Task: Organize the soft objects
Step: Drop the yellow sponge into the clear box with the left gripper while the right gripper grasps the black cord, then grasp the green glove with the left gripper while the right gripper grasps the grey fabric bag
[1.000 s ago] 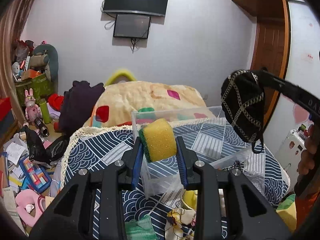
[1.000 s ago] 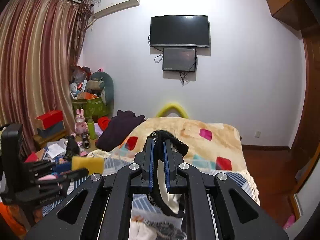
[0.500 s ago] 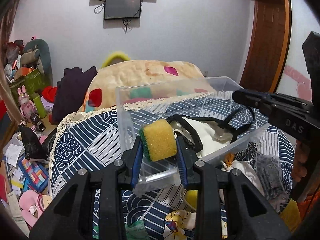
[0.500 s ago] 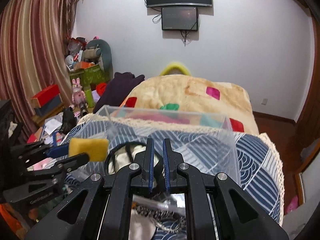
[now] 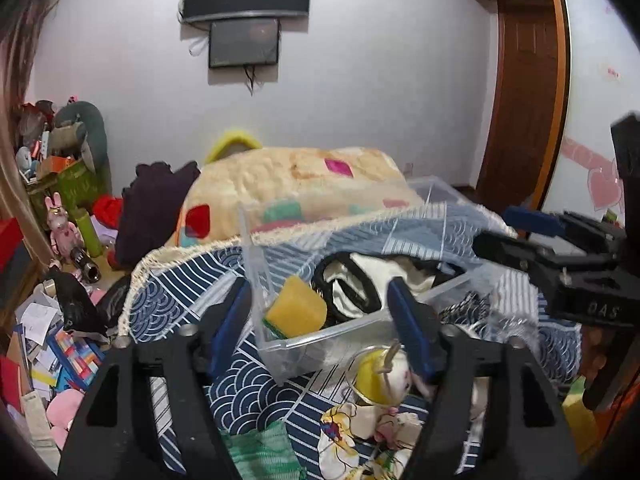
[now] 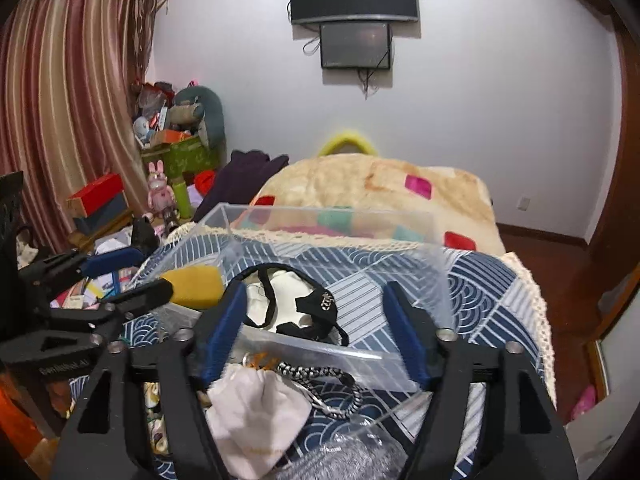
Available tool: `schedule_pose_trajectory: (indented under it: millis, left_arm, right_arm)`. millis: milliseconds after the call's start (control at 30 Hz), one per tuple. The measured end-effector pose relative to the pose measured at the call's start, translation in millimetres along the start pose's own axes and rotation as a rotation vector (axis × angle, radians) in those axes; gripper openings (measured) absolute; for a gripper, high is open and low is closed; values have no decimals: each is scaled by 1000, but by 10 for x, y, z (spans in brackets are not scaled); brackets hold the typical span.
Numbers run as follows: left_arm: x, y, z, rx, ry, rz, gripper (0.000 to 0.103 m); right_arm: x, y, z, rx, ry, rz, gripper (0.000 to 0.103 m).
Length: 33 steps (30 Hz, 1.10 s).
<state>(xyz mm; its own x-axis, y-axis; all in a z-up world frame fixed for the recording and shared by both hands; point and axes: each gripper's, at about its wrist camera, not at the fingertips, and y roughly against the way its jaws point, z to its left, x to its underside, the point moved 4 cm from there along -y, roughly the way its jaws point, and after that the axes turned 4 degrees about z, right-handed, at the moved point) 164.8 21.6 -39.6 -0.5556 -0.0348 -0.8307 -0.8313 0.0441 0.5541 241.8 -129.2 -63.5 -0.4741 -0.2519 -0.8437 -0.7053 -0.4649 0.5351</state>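
Note:
A clear plastic bin (image 5: 344,326) (image 6: 436,248) sits on the blue patterned bedspread. A yellow sponge (image 5: 295,307) (image 6: 196,286) lies tilted inside the bin's left corner, free of my left gripper (image 5: 320,312), which is open just before the bin. A black patterned pouch (image 6: 320,306) and white cloth (image 5: 372,280) lie in the bin. My right gripper (image 6: 316,328) is open and empty over the bin's near wall; it also shows at the right of the left wrist view (image 5: 560,256).
In front of the bin lie a white drawstring pouch (image 6: 256,408), a braided cord (image 6: 320,380), a yellow-white soft toy (image 5: 380,372) and green mesh (image 5: 260,452). A beige blanket (image 5: 296,184) is heaped behind. The floor at left is cluttered.
Both grippers have opened. The sponge has left my left gripper and now lies in the bin. The black pouch has left my right gripper and lies in the bin.

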Motion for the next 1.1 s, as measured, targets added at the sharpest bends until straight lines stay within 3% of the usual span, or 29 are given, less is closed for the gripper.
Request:
schedule_pose_trajectory:
  millis: [100,267,433,800,1000,1067,1100]
  left_arm:
    - [-23,218,36,4,28,-51,96]
    - [-15,462,101,-30,28,-87,102]
    - [164,574,194,-76,34,-94,103]
    - [859,253,334,-90,74,92,103]
    - [1142,158,384,-81,97,152,103]
    - [1205,145,413,-62,121,146,102]
    - [1223,133,424,-54,128,150,95]
  right_arm:
    - [-24,178,-6,20,2,-49,86]
    - [-4,414,-10,42,-6,-101,103]
    - [148,492,-23,61,-22,-106,103]
    - [778,239,-225,115,-90,39,103]
    - [976,102,-269,72,-152,108,103]
    - [1010,70,-236,70,-149,118,96]
    - [1028,57,-226,75,-141,123,84]
